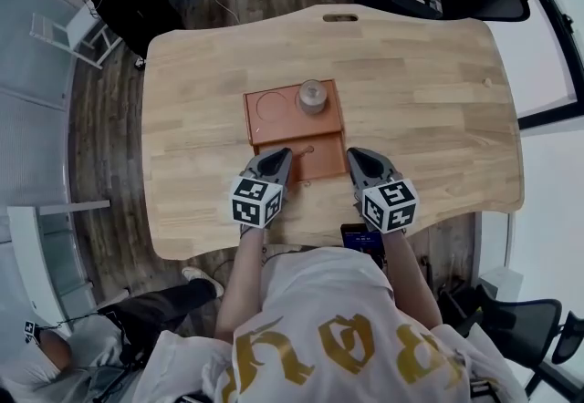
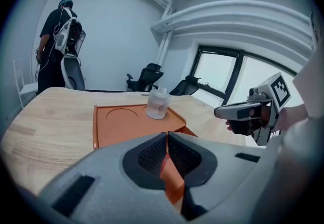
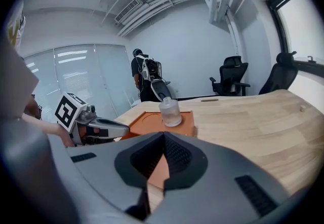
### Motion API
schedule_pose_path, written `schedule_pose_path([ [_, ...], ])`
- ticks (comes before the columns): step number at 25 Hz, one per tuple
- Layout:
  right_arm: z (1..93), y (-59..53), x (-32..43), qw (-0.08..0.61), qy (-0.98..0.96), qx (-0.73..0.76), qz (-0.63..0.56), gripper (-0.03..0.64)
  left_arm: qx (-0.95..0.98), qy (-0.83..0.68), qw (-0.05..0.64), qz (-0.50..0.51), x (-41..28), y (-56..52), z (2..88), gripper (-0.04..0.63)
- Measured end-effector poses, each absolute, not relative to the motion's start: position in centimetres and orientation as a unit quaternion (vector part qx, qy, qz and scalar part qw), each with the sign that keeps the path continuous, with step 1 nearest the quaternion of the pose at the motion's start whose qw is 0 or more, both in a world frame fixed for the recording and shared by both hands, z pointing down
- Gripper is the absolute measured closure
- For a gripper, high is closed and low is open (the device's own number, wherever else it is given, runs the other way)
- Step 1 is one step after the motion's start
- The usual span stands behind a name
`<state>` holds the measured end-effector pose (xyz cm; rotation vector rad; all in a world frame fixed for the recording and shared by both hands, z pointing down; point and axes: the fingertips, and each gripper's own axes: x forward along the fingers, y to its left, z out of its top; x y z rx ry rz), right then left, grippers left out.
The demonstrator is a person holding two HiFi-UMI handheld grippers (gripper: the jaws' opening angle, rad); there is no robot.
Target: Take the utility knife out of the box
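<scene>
Utility knife: unseen, so I judge it inside the orange box [image 1: 283,129]; my left gripper [image 1: 280,156] and right gripper [image 1: 354,156], jaws together on nothing, flank the box's near end, presumably to open it, clear jar [image 1: 312,97] on the box's far top.

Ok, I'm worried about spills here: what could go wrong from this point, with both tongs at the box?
1. The clear bottle stands on top of the orange box. A jolt or tug on the box could topple it.
2. The left tongs and right tongs are both shut and sit close together at the box's near edge, so they may bump each other.
</scene>
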<state>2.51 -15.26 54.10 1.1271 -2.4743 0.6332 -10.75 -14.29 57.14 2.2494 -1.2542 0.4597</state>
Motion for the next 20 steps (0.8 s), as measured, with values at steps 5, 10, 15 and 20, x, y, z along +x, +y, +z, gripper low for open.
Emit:
schedule_pose_path([
  [5,54.6,-15.4,2.8,0.177,-0.869,0.402,0.228,0.605,0.834,-0.443,0.261,0.199,-10.2,-14.4,58.4,0.583],
  [10,55.6,-15.6,3.7,0.181,-0.861,0.41,0.24,0.606,0.835,-0.425,0.268,0.224,-9.4,-14.7,59.4,0.583],
  [15,56.6,-15.9,4.3,0.185,-0.856,0.413,0.252,0.606,0.833,-0.412,0.274,0.249,-8.9,-14.9,60.6,0.583],
  [20,58.0,-16.1,4.5,0.19,-0.852,0.406,0.27,0.606,0.829,-0.396,0.29,0.267,-8.4,-14.8,62.0,0.583],
])
